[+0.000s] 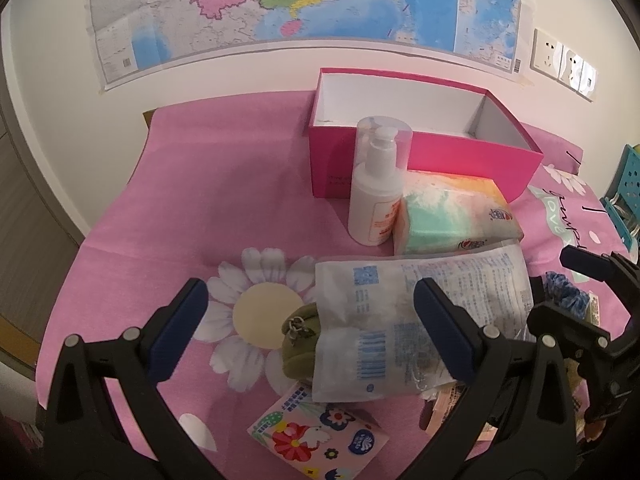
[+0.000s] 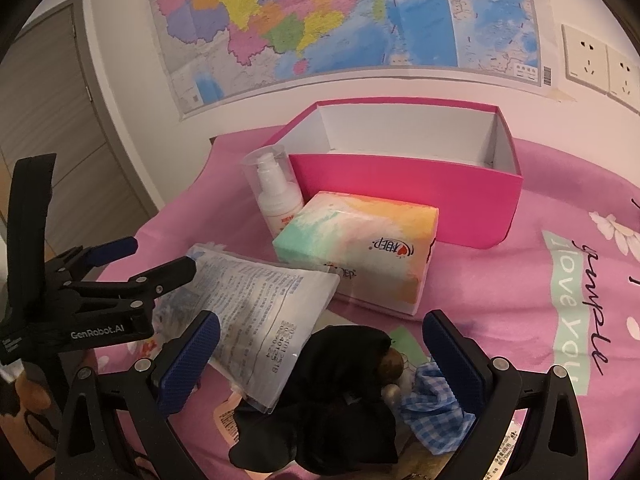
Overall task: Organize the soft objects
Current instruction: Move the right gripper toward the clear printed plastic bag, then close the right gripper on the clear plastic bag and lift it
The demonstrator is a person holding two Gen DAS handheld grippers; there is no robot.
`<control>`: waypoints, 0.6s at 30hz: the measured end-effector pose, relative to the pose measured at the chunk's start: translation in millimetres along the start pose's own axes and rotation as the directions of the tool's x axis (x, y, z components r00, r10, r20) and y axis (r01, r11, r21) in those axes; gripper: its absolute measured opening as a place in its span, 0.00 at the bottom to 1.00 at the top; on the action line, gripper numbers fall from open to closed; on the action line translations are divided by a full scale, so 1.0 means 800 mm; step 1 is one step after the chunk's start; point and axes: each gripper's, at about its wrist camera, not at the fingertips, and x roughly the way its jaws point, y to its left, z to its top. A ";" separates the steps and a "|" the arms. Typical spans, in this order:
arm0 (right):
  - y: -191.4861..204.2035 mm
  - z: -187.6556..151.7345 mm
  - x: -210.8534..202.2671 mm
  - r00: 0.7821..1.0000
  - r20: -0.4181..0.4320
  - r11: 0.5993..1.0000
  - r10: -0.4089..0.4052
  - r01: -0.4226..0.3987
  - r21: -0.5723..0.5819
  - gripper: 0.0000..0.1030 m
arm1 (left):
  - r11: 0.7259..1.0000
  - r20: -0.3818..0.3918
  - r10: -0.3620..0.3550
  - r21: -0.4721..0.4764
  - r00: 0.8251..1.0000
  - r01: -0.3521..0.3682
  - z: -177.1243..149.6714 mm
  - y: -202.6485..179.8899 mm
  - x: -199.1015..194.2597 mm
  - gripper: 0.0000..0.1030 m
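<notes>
An open pink box stands at the back of the pink cloth. A pastel tissue pack lies in front of it. A white plastic packet lies nearer, partly over a green pouch. My left gripper is open above the pouch and the packet's left end. My right gripper is open over a black scrunchie and a blue checked scrunchie. The left gripper also shows in the right wrist view.
A white pump bottle stands left of the tissue pack. A small floral pack lies near the front edge. A blue crate is at the far right. A map and sockets are on the wall.
</notes>
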 end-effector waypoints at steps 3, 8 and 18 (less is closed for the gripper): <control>0.000 0.000 -0.001 1.000 0.003 1.000 0.003 -0.003 0.000 1.00 | 1.000 0.000 -0.003 0.003 1.000 0.003 0.001 0.000 0.000 0.99; 0.001 0.001 0.000 1.000 -0.004 1.000 0.011 -0.011 -0.005 1.00 | 1.000 -0.001 -0.009 0.006 1.000 0.009 0.001 0.001 0.000 0.99; 0.011 -0.001 0.013 0.994 -0.061 0.996 0.086 -0.087 -0.022 0.79 | 0.988 -0.032 -0.153 0.029 0.988 0.154 0.000 0.017 0.001 0.93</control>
